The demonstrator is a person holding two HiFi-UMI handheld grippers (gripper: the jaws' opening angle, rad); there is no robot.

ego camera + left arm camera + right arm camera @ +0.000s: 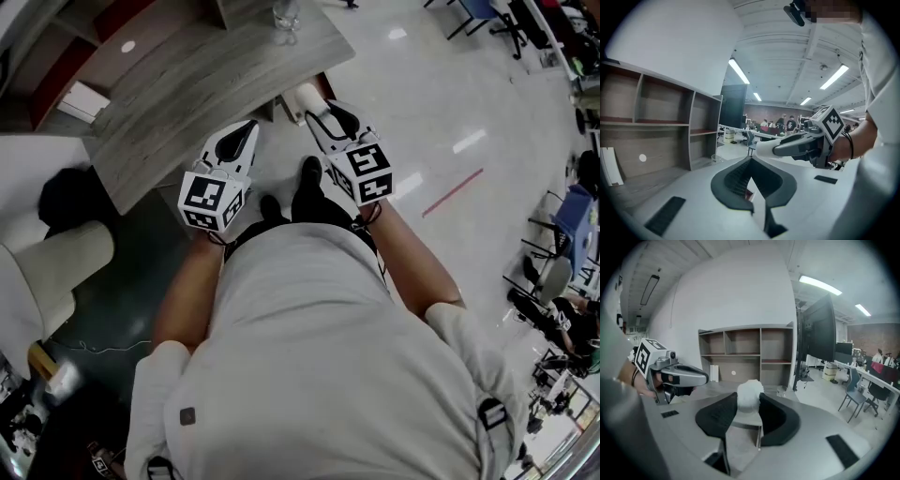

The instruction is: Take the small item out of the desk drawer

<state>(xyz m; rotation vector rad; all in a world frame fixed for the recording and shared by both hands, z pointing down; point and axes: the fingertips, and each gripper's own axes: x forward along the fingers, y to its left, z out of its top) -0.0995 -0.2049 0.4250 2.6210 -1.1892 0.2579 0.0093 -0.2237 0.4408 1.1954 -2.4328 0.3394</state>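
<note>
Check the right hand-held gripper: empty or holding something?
Holding. A white fluffy ball sits pinched between the jaws of the right hand-held gripper, with a dark pad against each of its sides.

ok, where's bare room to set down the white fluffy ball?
The grey wood-grain desktop is mostly bare, from its near edge by the left tongs up to the clear glass at its far edge. The glossy floor right of the right tongs is open. Crowded: cream chair and black bundle, lower left.
</note>
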